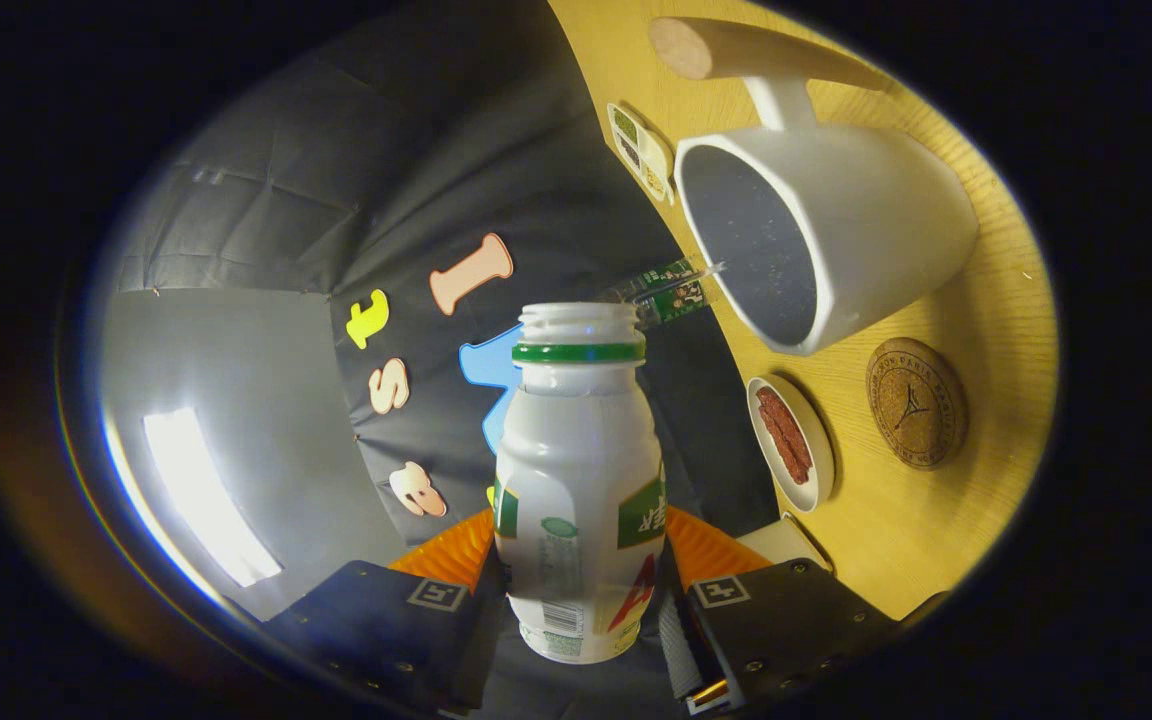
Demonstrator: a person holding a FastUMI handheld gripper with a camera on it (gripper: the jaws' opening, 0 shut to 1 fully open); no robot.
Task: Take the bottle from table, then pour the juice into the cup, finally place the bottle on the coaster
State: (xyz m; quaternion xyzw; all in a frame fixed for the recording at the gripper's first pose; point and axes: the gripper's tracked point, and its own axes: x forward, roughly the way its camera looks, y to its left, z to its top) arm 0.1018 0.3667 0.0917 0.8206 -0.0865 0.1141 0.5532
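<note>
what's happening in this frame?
The gripper is shut on the bottle, which sits between its fingers with the cap off. The whole view is rolled sideways, so the bottle is tipped, its open mouth near the white cup on the wooden table. No juice stream is visible. The cork coaster lies bare beside the cup, next to a small dish.

Your bottle [579,480] is a white plastic one with a green neck ring and green-and-red label; the cap is off and the mouth open. It sits between the fingers, which press its lower body from both sides, neck pointing away from them. Your cup [826,235] is a white mug with a dark interior, standing on the wooden table beyond the bottle. Your coaster [915,402] is a round cork disc, bare, lying just beside the cup.
</note>
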